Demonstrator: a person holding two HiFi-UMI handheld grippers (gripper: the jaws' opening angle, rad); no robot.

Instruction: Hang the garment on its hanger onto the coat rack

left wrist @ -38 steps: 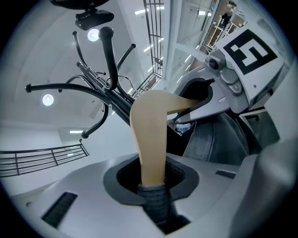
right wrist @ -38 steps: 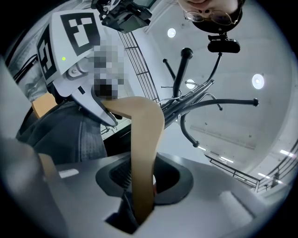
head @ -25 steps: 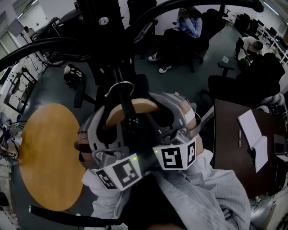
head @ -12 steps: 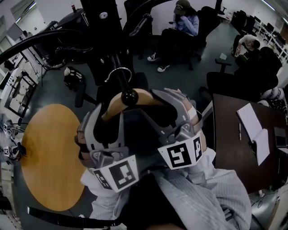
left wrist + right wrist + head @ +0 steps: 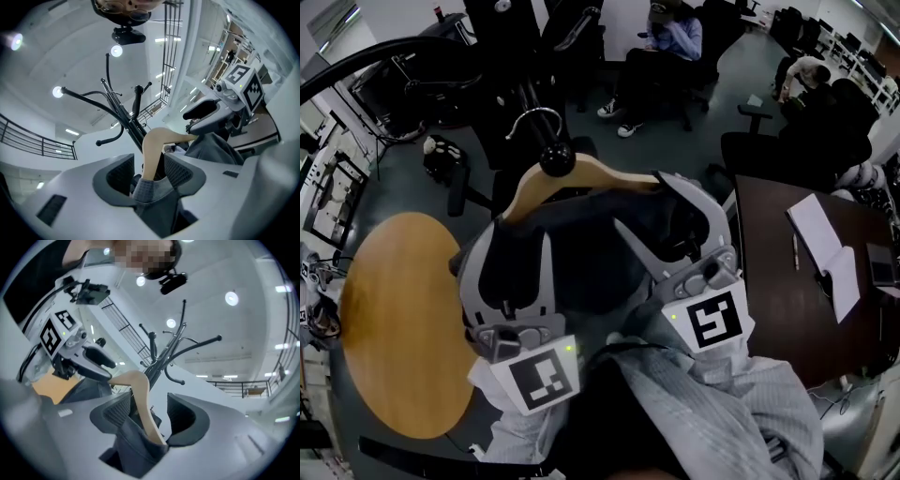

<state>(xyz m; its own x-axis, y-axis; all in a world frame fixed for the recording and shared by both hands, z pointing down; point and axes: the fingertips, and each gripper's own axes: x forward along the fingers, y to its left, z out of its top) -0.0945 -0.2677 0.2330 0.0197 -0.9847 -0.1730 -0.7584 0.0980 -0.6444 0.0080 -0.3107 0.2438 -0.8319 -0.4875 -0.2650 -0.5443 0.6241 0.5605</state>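
Note:
A wooden hanger [image 5: 581,175] carrying a dark grey garment [image 5: 581,253] has its metal hook [image 5: 534,117] over a black arm of the coat rack [image 5: 520,89], behind the arm's ball end [image 5: 555,159]. My left gripper [image 5: 508,248] and right gripper [image 5: 661,211] flank the hanger's two shoulders. Both have just been opening their jaws. In the left gripper view the hanger's end [image 5: 152,147] and a fold of garment [image 5: 150,192] lie between the spread pads of the left gripper [image 5: 149,173], unpressed. The right gripper view shows the same for the right gripper [image 5: 149,416].
A round wooden table [image 5: 394,319] lies at the left. A dark desk [image 5: 769,281] with a notebook [image 5: 825,248] is at the right. Seated people [image 5: 666,47] and office chairs [image 5: 769,155] fill the floor beyond the rack. My own grey sleeves cover the bottom.
Both grippers' jaws have spread off the hanger's shoulders and drawn back toward me. The hanger has moved up in view, and its hook is now over the rack's arm.

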